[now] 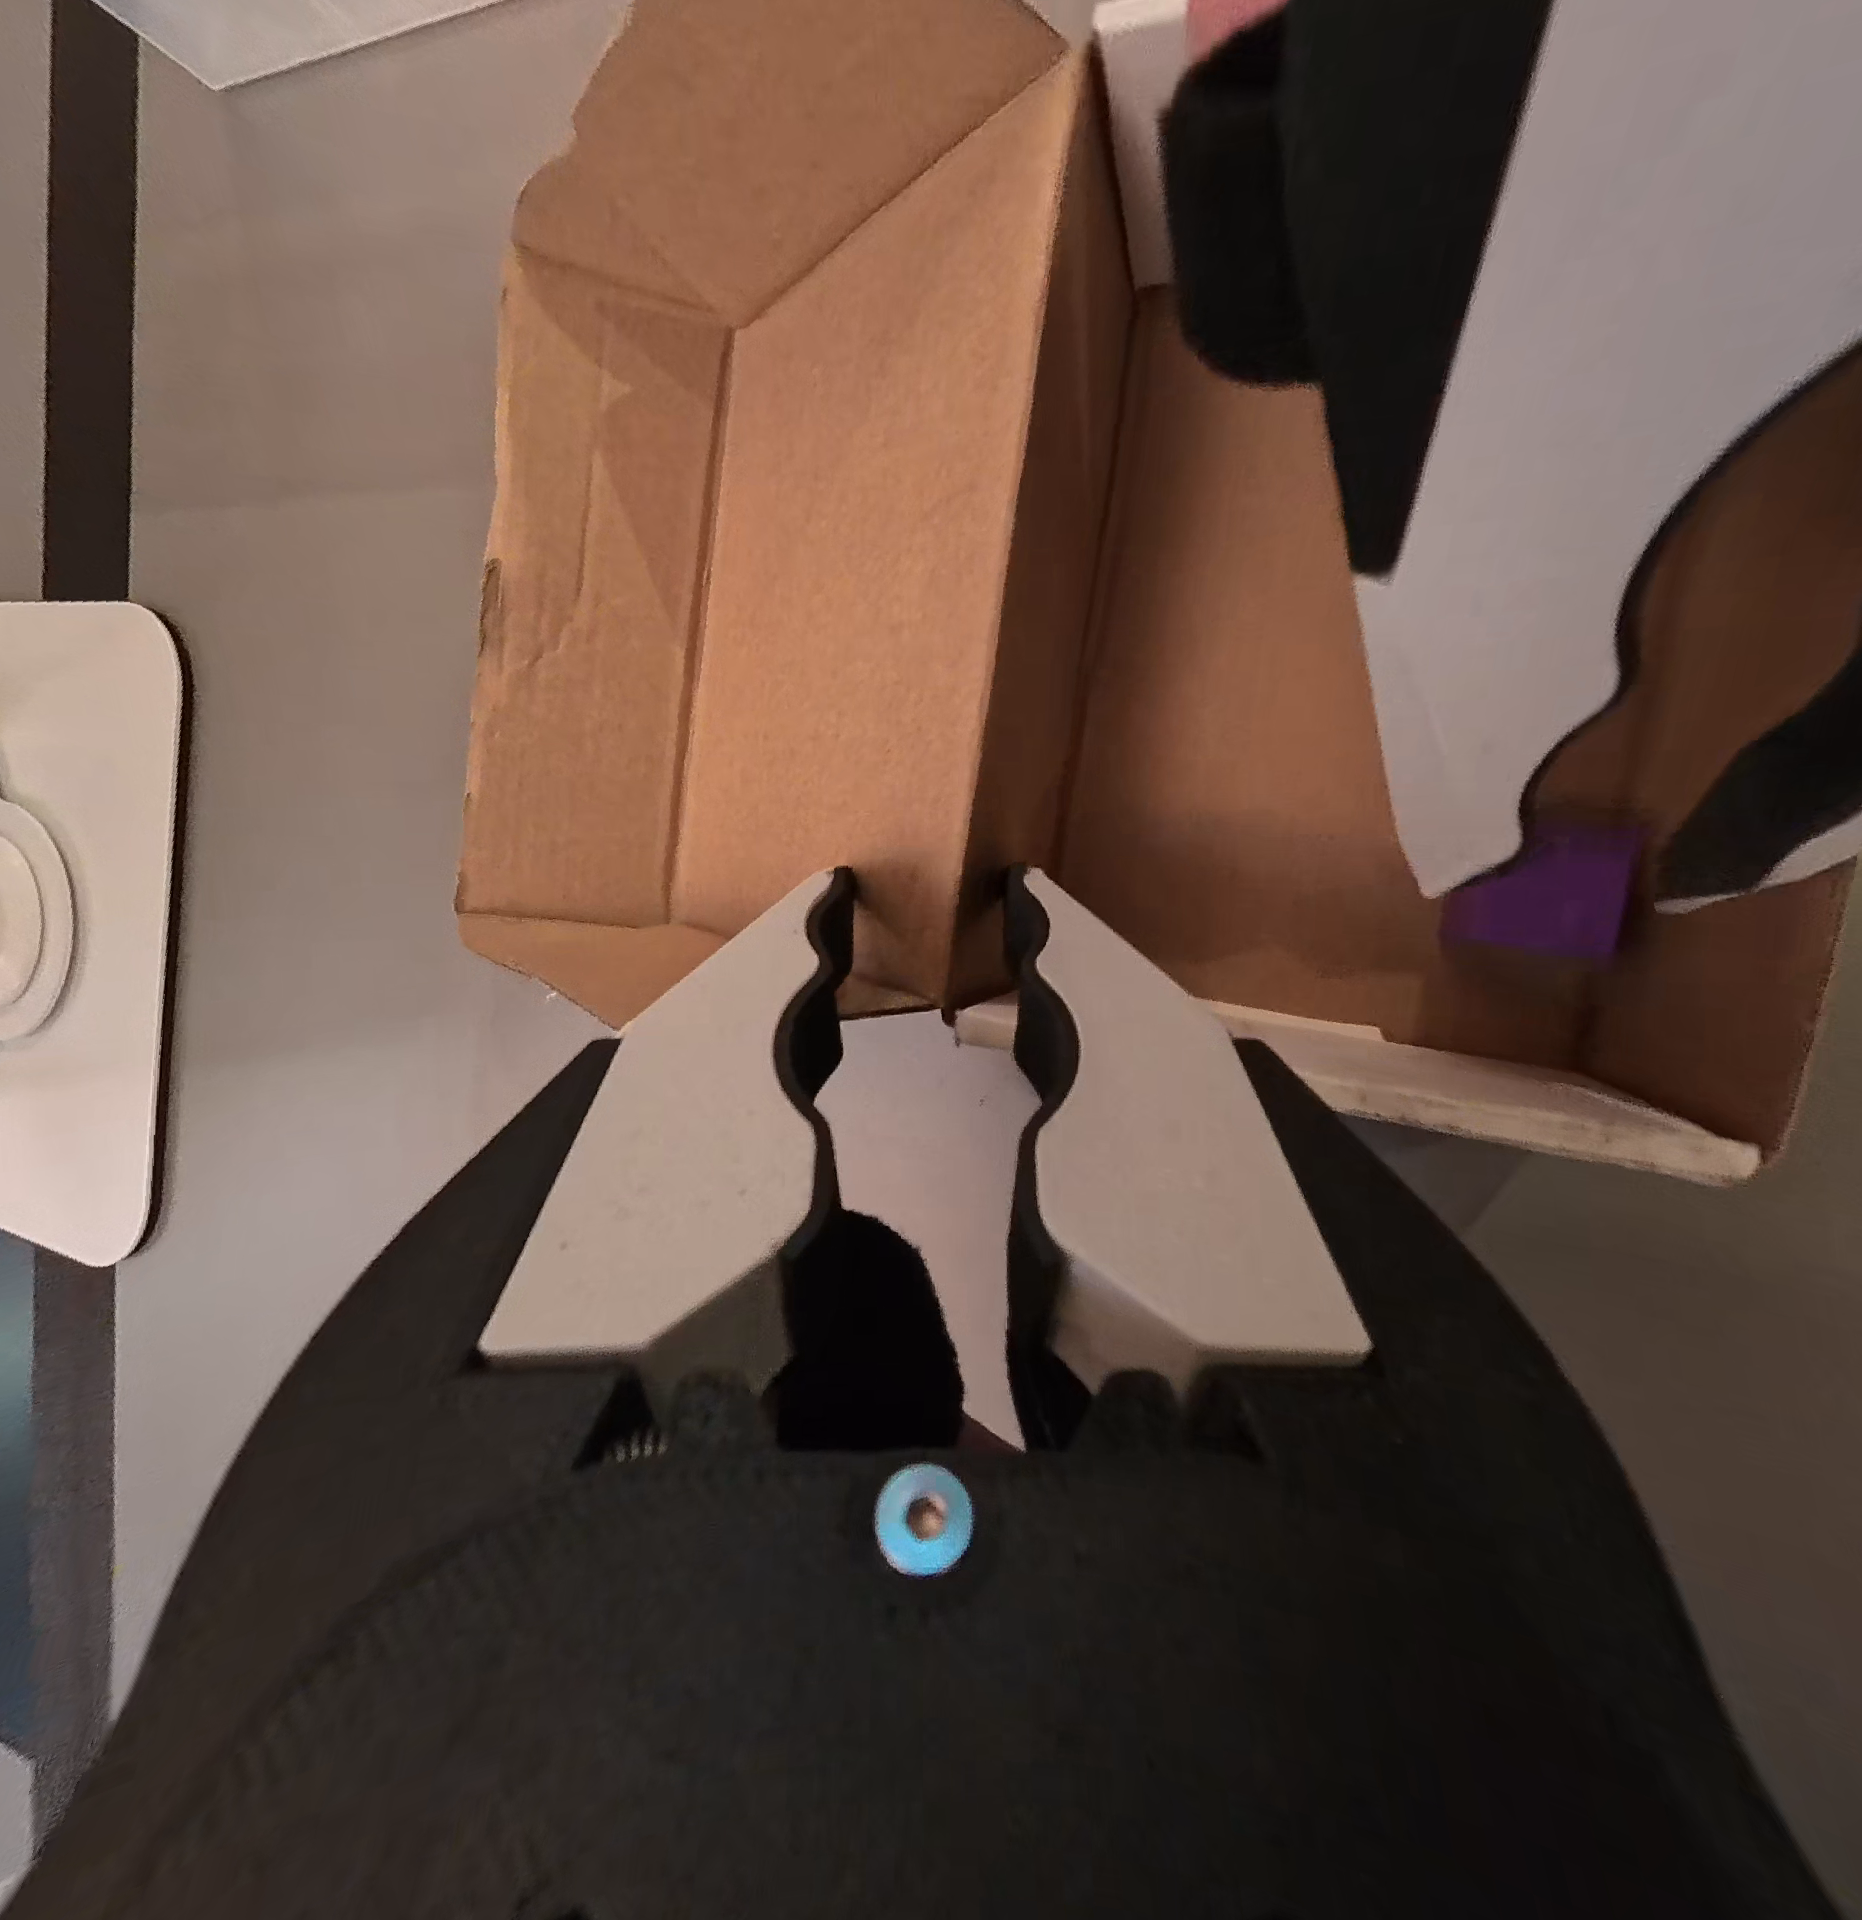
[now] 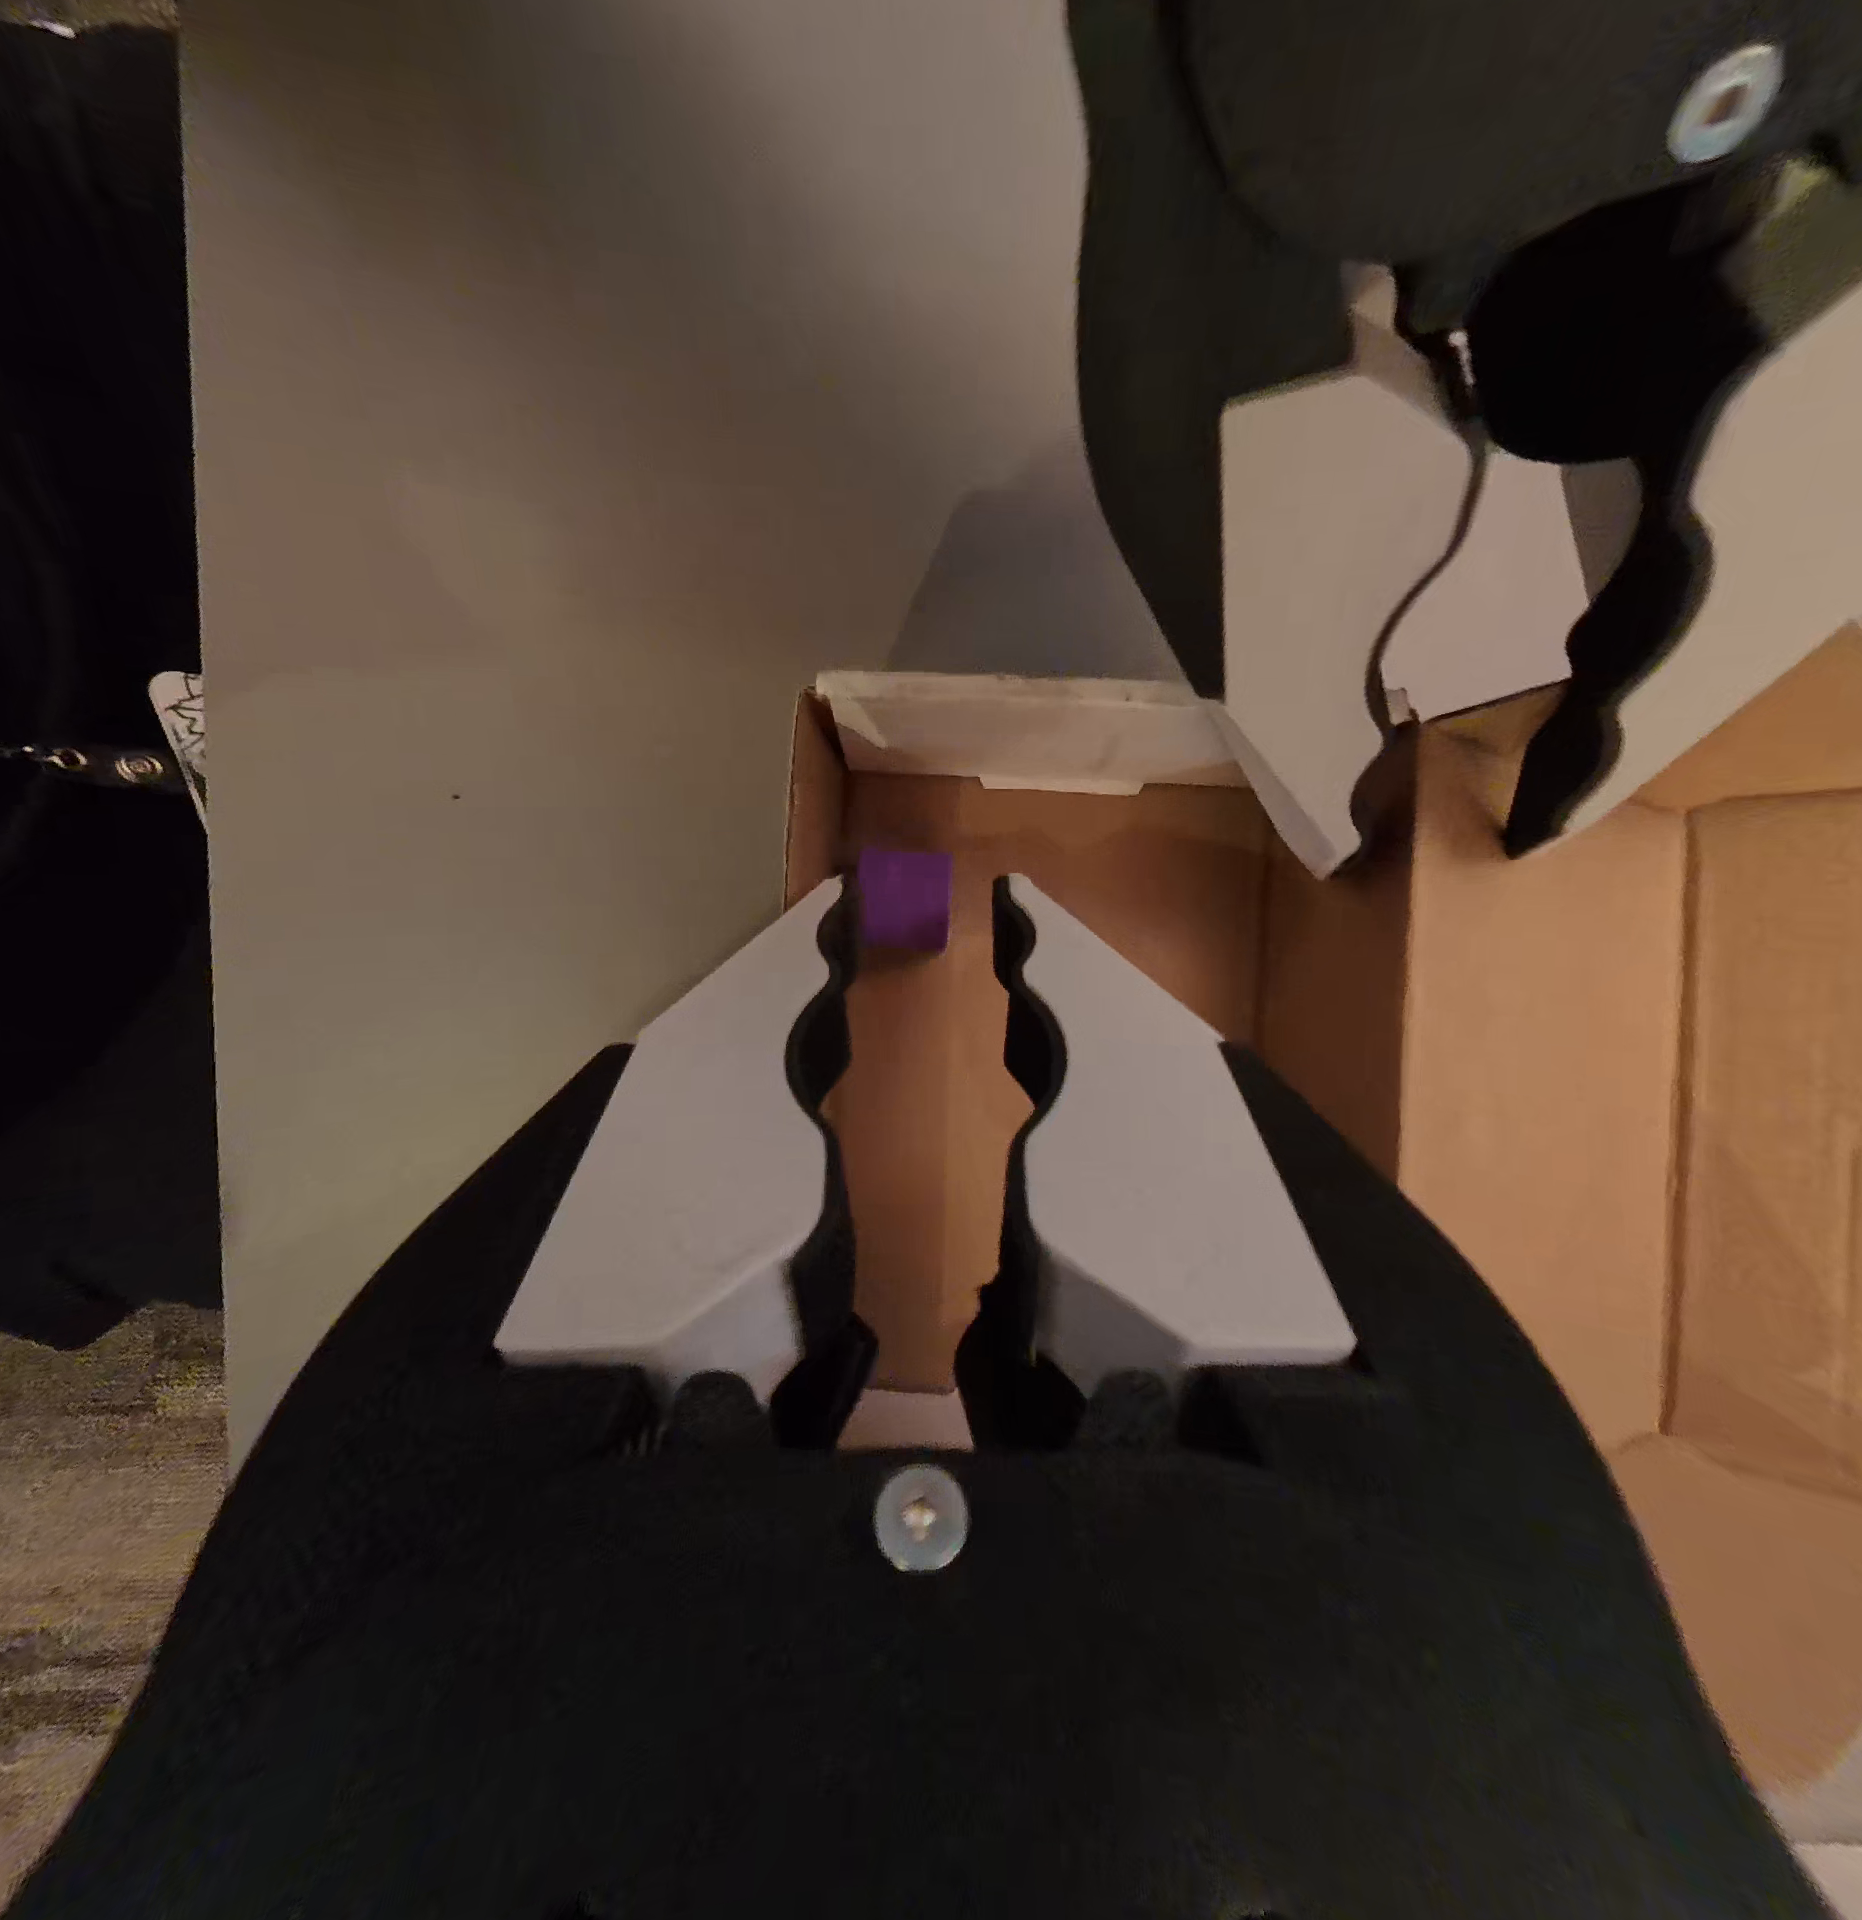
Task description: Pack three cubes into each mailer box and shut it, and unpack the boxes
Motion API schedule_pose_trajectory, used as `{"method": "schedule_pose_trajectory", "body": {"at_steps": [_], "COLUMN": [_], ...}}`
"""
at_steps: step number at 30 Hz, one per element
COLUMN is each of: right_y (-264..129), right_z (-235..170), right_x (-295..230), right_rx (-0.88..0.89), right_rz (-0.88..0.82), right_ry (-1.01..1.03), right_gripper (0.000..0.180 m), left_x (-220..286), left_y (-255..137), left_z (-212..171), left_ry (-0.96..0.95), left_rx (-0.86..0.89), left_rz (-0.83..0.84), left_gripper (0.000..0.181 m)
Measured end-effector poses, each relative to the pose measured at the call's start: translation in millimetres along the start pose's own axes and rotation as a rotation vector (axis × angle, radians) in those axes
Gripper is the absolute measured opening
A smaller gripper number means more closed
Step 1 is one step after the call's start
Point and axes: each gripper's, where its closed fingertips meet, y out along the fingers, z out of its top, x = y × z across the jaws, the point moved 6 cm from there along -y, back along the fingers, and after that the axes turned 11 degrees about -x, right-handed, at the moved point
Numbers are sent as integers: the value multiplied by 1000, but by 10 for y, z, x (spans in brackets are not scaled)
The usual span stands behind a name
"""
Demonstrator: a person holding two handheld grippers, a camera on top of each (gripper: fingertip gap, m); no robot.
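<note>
An open brown mailer box (image 1: 1270, 727) lies on a white table, with its lid (image 1: 854, 520) swung out to the side. A purple cube (image 1: 1529, 894) sits low in one corner of the box. My right gripper (image 1: 1550, 883) reaches into the box. In the right wrist view it (image 2: 919, 894) is open, with the cube (image 2: 904, 899) between its tips against the left finger. My left gripper (image 1: 927, 894) is open and straddles the cardboard wall where the lid meets the box. It also shows in the right wrist view (image 2: 1431, 847) over that wall, beside the lid (image 2: 1737, 1039).
A white flat plate with a raised shape (image 1: 65, 883) lies at the table's left, beside a dark strip (image 1: 85, 312). In the right wrist view, dark cloth (image 2: 75, 623) and grey carpet (image 2: 75, 1507) lie past the table's left edge.
</note>
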Motion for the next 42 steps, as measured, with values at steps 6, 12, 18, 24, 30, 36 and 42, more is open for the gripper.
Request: {"method": "schedule_pose_trajectory", "body": {"at_steps": [6,12,18,24,30,36,42], "right_y": [135,146,76,-55,86,191,155], "right_z": [-20,-16,-144,-256,-169,-107,-129], "right_x": [-23,-28,34,53,40,60,57], "right_rx": [-8,-10,-74,-66,-104,-148,-193], "right_rz": [1,44,-32,-57,-105,-205,-165], "right_ry": [4,22,59,64,26,-173,-307], "right_gripper": [16,12,0,26,33,30,28], "left_x": [4,0,3,5,6,6,4], "left_y": [3,9,10,13,14,15,15], "left_z": [3,2,6,16,18,19,20], "left_ry": [-15,-26,-20,-15,-13,-12,-9], "left_rx": [36,60,56,51,51,52,52], "left_rz": [-16,-34,-30,-26,-26,-27,-27], "left_gripper": [27,27,26,27,27,27,27]}}
